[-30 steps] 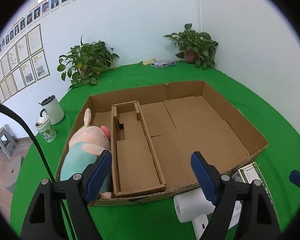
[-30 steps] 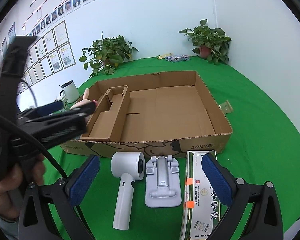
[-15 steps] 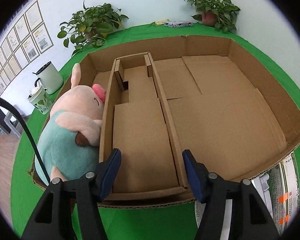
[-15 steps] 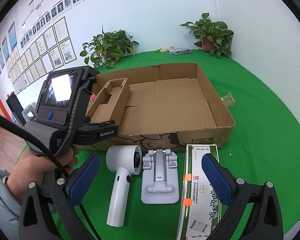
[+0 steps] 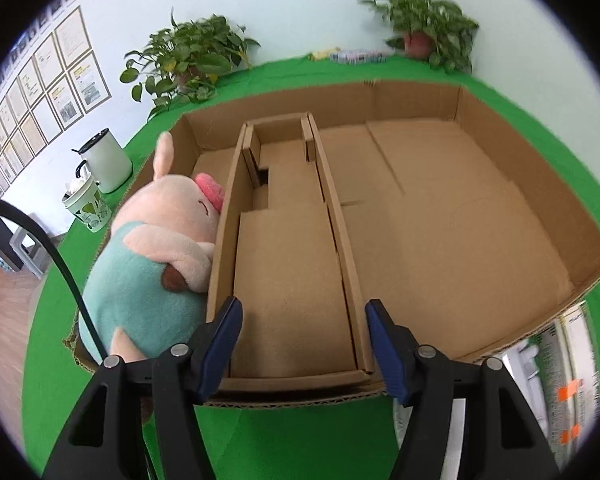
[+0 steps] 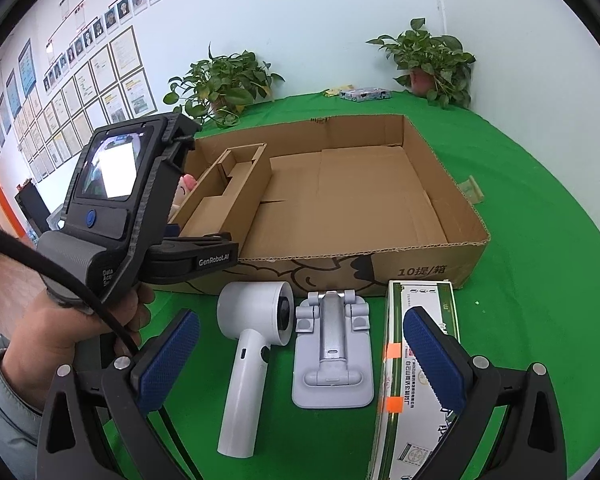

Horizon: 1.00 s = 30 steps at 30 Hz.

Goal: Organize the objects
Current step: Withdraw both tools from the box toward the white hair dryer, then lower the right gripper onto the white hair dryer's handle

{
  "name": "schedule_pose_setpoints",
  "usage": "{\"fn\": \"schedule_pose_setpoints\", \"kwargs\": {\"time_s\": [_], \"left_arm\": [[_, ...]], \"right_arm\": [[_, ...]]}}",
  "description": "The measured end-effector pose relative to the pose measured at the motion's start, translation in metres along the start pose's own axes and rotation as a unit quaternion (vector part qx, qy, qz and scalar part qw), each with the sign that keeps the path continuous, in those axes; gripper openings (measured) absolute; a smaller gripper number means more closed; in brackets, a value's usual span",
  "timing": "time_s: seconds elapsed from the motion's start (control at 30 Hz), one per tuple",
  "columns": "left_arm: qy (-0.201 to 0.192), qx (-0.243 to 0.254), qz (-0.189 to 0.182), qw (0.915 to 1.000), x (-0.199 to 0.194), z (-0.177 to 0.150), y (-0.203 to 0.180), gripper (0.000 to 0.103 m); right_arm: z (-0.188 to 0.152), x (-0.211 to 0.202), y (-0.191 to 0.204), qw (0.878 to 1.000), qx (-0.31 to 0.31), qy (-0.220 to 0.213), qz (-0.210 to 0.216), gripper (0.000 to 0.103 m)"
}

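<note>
A shallow brown cardboard tray box (image 6: 380, 200) sits on a green cloth-covered table (image 6: 540, 200), with one item put away: a pink plush pig in a teal shirt (image 5: 152, 256) lies in the narrow compartment at 9 o'clock, against a cardboard insert divider (image 5: 288, 240). The middle channel and the wide section at 3 o'clock hold nothing. Three items wait outside the front wall, at 6 o'clock: a white handheld hair dryer (image 6: 252, 344), a grey folding phone stand (image 6: 332, 360) and a long green-and-white printed carton (image 6: 420, 360) sealed with orange tape. By this showing, the sorting is about a quarter done.

The left gripper (image 5: 300, 344) hovers over the box's front edge, blue pads partly apart and gripping nothing. The right gripper (image 6: 300, 364) spreads wide above the dryer and stand, likewise empty.

The box front reads "10提/箱"; the left gripper's body carries "GenRobot.AI". The carton's print is too small to read.
</note>
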<state>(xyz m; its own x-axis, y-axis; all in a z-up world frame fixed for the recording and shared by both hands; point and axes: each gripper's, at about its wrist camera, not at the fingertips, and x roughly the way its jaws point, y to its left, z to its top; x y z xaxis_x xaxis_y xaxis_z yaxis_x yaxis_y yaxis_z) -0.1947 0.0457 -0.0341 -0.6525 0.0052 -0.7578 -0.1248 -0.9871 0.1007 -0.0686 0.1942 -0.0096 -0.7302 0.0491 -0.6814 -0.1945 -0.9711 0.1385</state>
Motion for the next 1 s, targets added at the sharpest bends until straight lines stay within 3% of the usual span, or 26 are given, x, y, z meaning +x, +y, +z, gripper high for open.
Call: {"fn": "schedule_pose_setpoints", "kwargs": {"time_s": [0.13, 0.2, 0.3, 0.47, 0.57, 0.7, 0.83, 1.0], "left_arm": [[-0.082, -0.026, -0.042, 0.9954, -0.045, -0.003, 0.013, 0.067], [-0.125, -0.030, -0.049, 0.9905, -0.070, -0.011, 0.018, 0.082], [-0.151, -0.030, -0.057, 0.9865, -0.095, -0.024, 0.027, 0.082], [-0.105, -0.043, -0.109, 0.9876, -0.095, -0.046, 0.044, 0.082], [-0.050, -0.055, -0.148, 0.9862, -0.078, -0.060, 0.048, 0.082], [0.025, -0.081, -0.200, 0.9760, -0.050, -0.075, 0.051, 0.082], [0.067, -0.111, -0.251, 0.9593, -0.030, -0.079, 0.052, 0.081], [0.088, -0.106, -0.280, 0.9502, -0.024, -0.077, 0.039, 0.080]], "right_arm": [[-0.001, -0.002, 0.001, 1.000, -0.004, -0.010, -0.013, 0.103], [-0.003, -0.004, 0.001, 1.000, -0.006, -0.016, -0.016, 0.103], [-0.010, -0.010, 0.000, 0.999, -0.011, -0.029, -0.007, 0.103], [-0.041, -0.004, 0.001, 0.998, -0.024, 0.015, 0.050, 0.102], [-0.059, 0.008, 0.017, 0.995, -0.037, 0.042, 0.082, 0.102], [-0.065, 0.026, 0.034, 0.993, -0.058, 0.061, 0.084, 0.100], [-0.070, 0.043, 0.039, 0.993, -0.068, 0.073, 0.069, 0.090], [-0.071, 0.056, 0.040, 0.992, -0.079, 0.086, 0.045, 0.068]]}}
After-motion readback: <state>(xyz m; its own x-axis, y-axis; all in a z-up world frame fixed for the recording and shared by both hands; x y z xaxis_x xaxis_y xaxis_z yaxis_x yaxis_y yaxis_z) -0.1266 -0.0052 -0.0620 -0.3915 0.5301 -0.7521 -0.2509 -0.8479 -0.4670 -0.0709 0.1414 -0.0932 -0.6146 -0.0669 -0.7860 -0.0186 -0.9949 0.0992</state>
